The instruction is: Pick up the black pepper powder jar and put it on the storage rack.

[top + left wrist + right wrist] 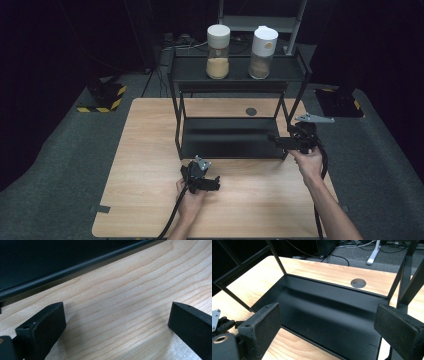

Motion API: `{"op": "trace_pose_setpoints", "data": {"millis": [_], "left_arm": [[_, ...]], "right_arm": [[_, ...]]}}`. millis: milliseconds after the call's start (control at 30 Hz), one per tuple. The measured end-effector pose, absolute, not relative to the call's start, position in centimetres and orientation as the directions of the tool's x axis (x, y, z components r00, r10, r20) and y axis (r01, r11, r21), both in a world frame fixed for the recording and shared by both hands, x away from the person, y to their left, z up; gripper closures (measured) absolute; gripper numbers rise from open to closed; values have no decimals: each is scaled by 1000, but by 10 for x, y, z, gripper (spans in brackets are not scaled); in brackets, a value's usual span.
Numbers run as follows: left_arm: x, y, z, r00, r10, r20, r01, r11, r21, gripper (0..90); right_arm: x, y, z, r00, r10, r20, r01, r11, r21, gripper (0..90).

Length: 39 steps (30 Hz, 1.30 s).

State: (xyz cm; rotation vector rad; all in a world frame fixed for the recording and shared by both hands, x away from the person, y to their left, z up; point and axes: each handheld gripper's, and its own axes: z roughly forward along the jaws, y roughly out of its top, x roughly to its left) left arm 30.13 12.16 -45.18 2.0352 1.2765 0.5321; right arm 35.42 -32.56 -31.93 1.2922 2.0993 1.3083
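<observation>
Jars (218,51) stand side by side on the rack's (235,70) top shelf, well apart from both tools. Left gripper (117,322) has its fingers (45,327) spread wide over bare tabletop (130,290), holding nothing; right gripper (332,327) is equally wide, empty, facing the lower shelf (324,310). Reaching up carelessly could likely clip the frame or topple a jar.

Pale wood-grain table (150,165), matt black metal rack (227,137).
</observation>
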Motion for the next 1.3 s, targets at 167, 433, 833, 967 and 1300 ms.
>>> {"op": "trace_pose_setpoints", "data": {"millis": [167, 433, 833, 967, 1300], "left_arm": [[301, 122, -452, 439, 898, -8, 626, -299, 720, 13], [301, 122, -452, 439, 899, -8, 626, -299, 720, 13], [301, 122, -452, 439, 899, -9, 626, -298, 720, 13], [301, 122, -452, 439, 899, -9, 626, -299, 720, 12], [301, 122, -452, 439, 899, -9, 626, -299, 720, 13]], "right_arm": [[354, -325, -324, -523, 836, 164, 519, 160, 840, 66], [353, -324, -331, -520, 837, 169, 526, 158, 835, 66], [352, -323, -343, -518, 838, 171, 537, 162, 828, 66], [352, -321, -346, -519, 838, 166, 540, 171, 824, 66], [351, -316, -355, -523, 837, 160, 543, 183, 819, 67]]}}
